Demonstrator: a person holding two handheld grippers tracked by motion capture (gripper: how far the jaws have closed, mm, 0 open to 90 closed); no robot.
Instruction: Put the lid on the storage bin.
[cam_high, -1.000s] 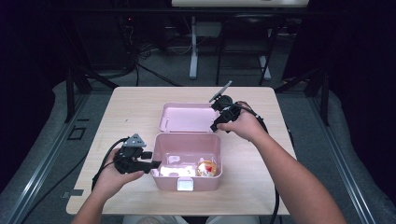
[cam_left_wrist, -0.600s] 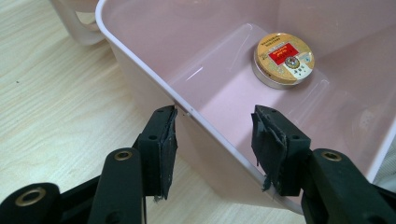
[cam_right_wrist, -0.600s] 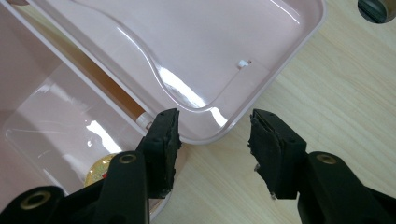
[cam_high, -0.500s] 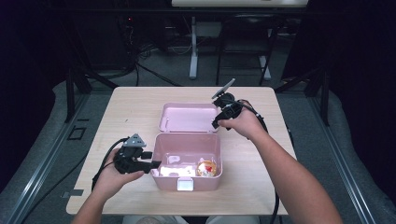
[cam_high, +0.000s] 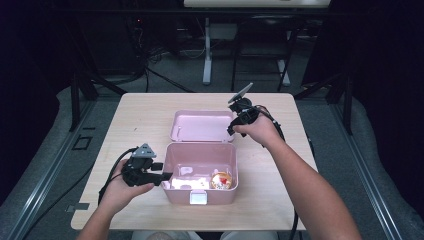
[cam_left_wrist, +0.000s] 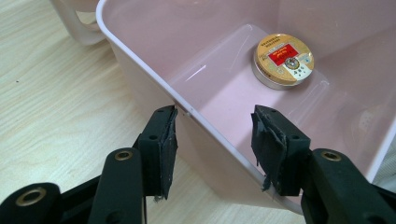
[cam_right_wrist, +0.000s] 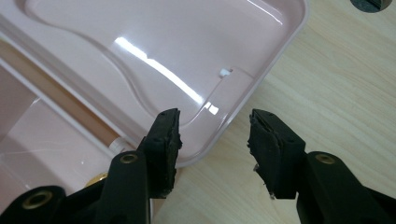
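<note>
The left gripper (cam_left_wrist: 212, 140), jaws apart, straddles the left wall of the pink box (cam_high: 172, 172), long axis across the table, lid (cam_high: 200, 125) flung back flat behind it, where the right gripper (cam_right_wrist: 212, 140) gapes over the lid's corner.

One wooden table (cam_high: 140, 125). One pink box (cam_high: 172, 196), open, with one lid (cam_high: 200, 125) lying back at its 12 o'clock. One round gold tin with a red label (cam_left_wrist: 283, 59) in the box, toward 4 o'clock in the high view. Pale glare at about 6 o'clock on the box floor may hide one or two more small items; the count there is unsure. Two hand-held grippers: the left gripper (cam_high: 165, 177) at the box's 9 o'clock, the right gripper (cam_high: 231, 131) at its 1 o'clock. Two forearms
</note>
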